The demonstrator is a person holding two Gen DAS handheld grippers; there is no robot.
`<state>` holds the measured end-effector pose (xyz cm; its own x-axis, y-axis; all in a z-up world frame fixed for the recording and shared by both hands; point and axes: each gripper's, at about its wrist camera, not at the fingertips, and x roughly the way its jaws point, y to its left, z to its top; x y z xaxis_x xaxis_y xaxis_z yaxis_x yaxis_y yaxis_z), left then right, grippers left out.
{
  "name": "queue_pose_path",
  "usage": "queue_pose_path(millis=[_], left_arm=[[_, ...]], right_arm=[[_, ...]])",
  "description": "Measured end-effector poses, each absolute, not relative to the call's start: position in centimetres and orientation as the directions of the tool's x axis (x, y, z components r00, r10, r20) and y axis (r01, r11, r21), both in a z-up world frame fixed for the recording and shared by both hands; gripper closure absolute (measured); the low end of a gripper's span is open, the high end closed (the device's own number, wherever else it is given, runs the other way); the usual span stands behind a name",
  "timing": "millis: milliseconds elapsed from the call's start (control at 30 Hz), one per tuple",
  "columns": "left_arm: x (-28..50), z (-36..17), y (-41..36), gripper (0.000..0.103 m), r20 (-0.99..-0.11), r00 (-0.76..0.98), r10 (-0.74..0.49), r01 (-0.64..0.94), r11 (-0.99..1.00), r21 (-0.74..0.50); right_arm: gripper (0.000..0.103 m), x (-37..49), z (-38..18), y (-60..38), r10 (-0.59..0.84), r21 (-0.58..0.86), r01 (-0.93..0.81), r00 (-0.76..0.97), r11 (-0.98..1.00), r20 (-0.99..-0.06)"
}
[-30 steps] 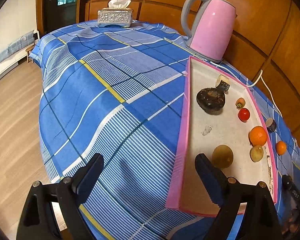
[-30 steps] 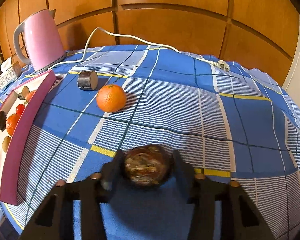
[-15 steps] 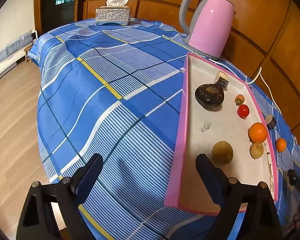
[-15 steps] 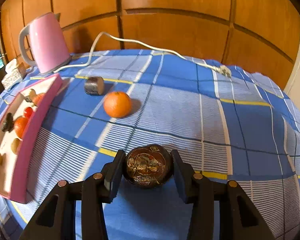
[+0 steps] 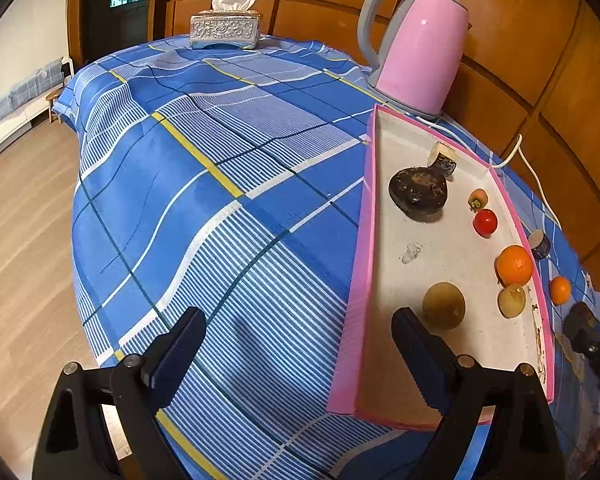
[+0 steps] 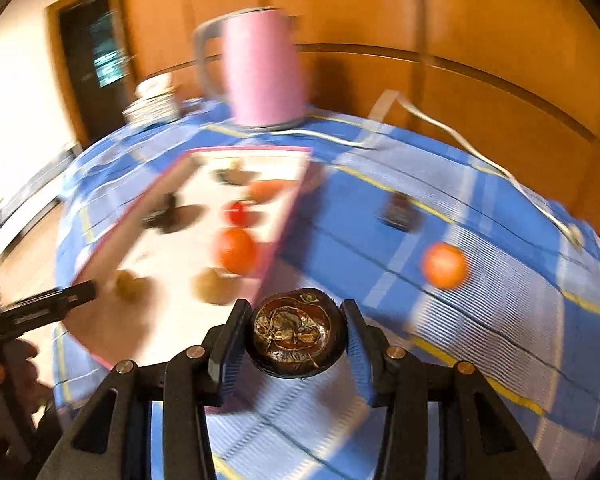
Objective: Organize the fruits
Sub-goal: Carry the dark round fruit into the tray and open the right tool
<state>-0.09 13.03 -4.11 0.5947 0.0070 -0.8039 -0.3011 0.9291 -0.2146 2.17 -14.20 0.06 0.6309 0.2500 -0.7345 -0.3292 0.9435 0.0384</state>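
My right gripper is shut on a dark brown round fruit and holds it above the tablecloth by the near corner of the pink-rimmed tray. The tray holds a dark fruit, a red tomato, an orange and two brownish round fruits. Another small orange lies on the cloth right of the tray. My left gripper is open and empty, straddling the tray's left rim near its front corner.
A pink kettle stands behind the tray with its white cord trailing right. A tissue box sits at the table's far end. A small dark cylinder lies on the cloth. The table edge drops to wooden floor on the left.
My right gripper has swung left with the dark fruit, lifting it from the cloth toward the tray; its view is now blurred. The left gripper has barely moved.
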Motion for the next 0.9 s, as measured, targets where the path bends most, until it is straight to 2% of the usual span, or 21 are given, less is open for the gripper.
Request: queue_pose_path(millis=[300, 600, 700, 900], left_arm=[[0.1, -4.4, 13.2, 0.009, -0.81, 0.586, 0.002, -0.309, 0.925, -0.221], [0.0, -4.6, 13.2, 0.009, -0.814, 0.581, 0.003, -0.313, 0.924, -0.22], [0.0, -4.6, 13.2, 0.009, -0.814, 0.581, 0.003, -0.31, 0.925, -0.218], [-0.1, -4.6, 13.1, 0.009, -0.813, 0.582, 0.001, -0.307, 0.926, -0.219]], right_arm=[[0.057, 3.0, -0.3, -7.1, 0.325, -0.002, -0.506, 0.556, 0.862, -0.765], [0.055, 4.1, -2.1, -6.5, 0.297, 0.005, -0.472, 0.546, 0.882, -0.783], [0.047, 4.1, -1.9, -6.7, 0.291, 0.002, -0.458, 0.561, 0.889, -0.775], [0.047, 3.9, -1.8, -7.2, 0.286, 0.007, -0.438, 0.574, 0.899, -0.767]])
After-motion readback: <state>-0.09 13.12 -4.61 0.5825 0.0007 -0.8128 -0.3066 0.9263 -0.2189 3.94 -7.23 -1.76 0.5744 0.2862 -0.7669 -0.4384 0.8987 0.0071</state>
